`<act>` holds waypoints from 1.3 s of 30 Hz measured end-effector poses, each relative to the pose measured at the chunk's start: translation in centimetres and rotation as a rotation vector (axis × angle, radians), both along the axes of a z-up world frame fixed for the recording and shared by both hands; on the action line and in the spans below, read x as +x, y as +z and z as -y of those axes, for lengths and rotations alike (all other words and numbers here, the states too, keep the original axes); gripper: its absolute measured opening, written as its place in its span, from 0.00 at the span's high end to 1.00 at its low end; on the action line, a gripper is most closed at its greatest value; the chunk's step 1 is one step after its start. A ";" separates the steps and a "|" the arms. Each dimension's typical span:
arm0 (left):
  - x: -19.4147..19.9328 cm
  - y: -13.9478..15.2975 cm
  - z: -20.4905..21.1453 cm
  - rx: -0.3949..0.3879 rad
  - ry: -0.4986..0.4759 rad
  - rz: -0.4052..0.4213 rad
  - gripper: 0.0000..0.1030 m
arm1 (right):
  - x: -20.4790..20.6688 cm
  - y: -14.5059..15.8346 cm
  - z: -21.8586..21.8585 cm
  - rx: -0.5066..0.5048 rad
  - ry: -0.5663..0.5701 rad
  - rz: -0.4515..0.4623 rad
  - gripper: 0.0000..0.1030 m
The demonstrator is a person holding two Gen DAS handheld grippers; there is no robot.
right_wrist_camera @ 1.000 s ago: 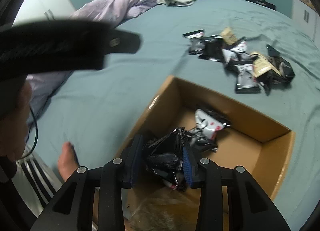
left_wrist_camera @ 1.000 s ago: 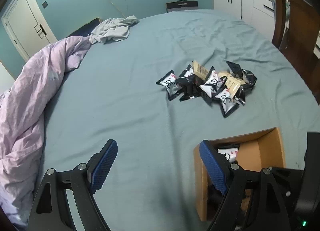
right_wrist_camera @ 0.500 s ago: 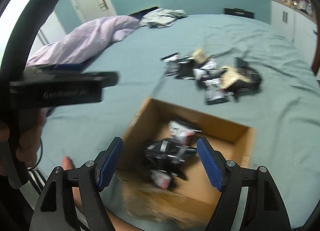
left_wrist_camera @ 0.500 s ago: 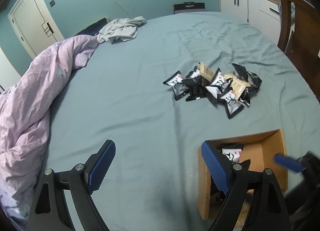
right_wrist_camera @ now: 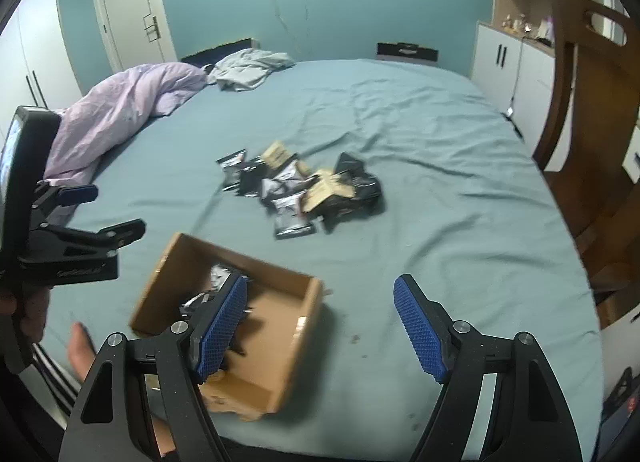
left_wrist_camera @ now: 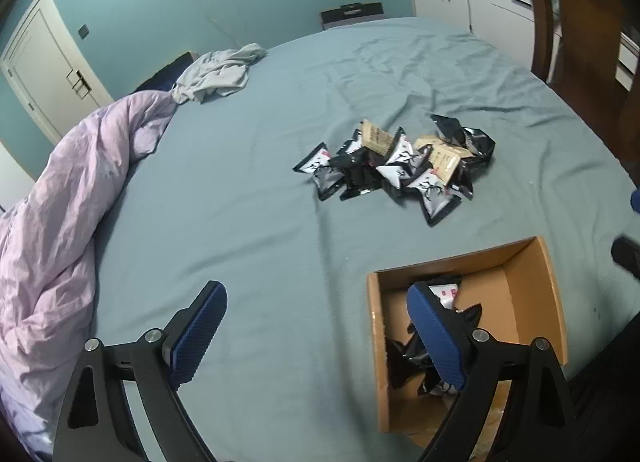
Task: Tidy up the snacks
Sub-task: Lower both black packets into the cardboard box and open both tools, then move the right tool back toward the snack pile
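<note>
Released snack packet [right_wrist_camera: 200, 300] lies in box [right_wrist_camera: 308, 302].

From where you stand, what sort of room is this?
Most likely a bedroom: a wide bed under a teal sheet, a rumpled lilac duvet at its side, and white cupboards along the wall.

You are looking over a bed [left_wrist_camera: 248, 197] that is wearing a blue-grey sheet. A lilac duvet [left_wrist_camera: 60, 197] is lying bunched along its left side, and a grey garment [left_wrist_camera: 218, 73] is sitting crumpled near the far edge. White cabinets [right_wrist_camera: 508, 57] are standing against the teal wall, a wooden chair [right_wrist_camera: 592, 133] is standing at the right, and a white door [right_wrist_camera: 132, 9] is showing at the back left.
</note>
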State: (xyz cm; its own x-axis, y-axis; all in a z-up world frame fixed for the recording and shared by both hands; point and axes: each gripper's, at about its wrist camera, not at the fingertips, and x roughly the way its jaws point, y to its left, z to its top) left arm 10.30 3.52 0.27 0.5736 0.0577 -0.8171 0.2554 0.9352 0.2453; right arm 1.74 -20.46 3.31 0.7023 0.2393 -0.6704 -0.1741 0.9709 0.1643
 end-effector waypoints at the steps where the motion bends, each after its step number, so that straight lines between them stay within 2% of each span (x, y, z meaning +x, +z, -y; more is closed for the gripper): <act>1: -0.1 0.0 0.2 0.003 -0.006 0.000 0.08 | 0.2 -0.2 0.0 0.011 -0.009 -0.006 0.24; 2: -0.1 0.0 0.3 0.004 -0.010 0.000 0.08 | 0.5 -0.5 0.2 0.018 -0.020 -0.020 0.23; 4: -0.1 -0.1 0.6 0.008 -0.020 -0.001 0.08 | 1.4 -1.3 0.9 0.105 -0.042 -0.072 0.23; 6: -0.2 -0.2 0.8 0.010 -0.025 -0.002 0.08 | 2.3 -1.8 1.5 0.150 -0.075 -0.108 0.23; 12: 0.0 -0.4 1.6 0.015 -0.056 -0.011 0.07 | 4.6 -2.5 2.3 0.199 -0.124 -0.144 0.23; 16: 0.3 -0.9 2.0 0.018 -0.066 -0.027 0.06 | 6.7 -2.8 2.5 0.167 -0.116 -0.157 0.23; 22: 1.1 -2.7 3.0 0.067 -0.086 -0.051 0.06 | 10.9 -4.4 1.1 0.036 -0.111 -0.185 0.23; 27: 1.5 -3.2 3.2 0.051 -0.107 -0.075 0.06 | 14.9 -5.2 -0.9 -0.057 -0.076 -0.185 0.23; 33: 2.2 -3.7 3.0 0.038 -0.102 -0.096 0.06 | 21.0 -7.9 -0.8 -0.038 -0.103 -0.235 0.23; 39: 2.9 -4.1 2.8 0.019 -0.086 -0.115 0.06 | 25.3 -10.5 -0.5 -0.019 -0.127 -0.284 0.23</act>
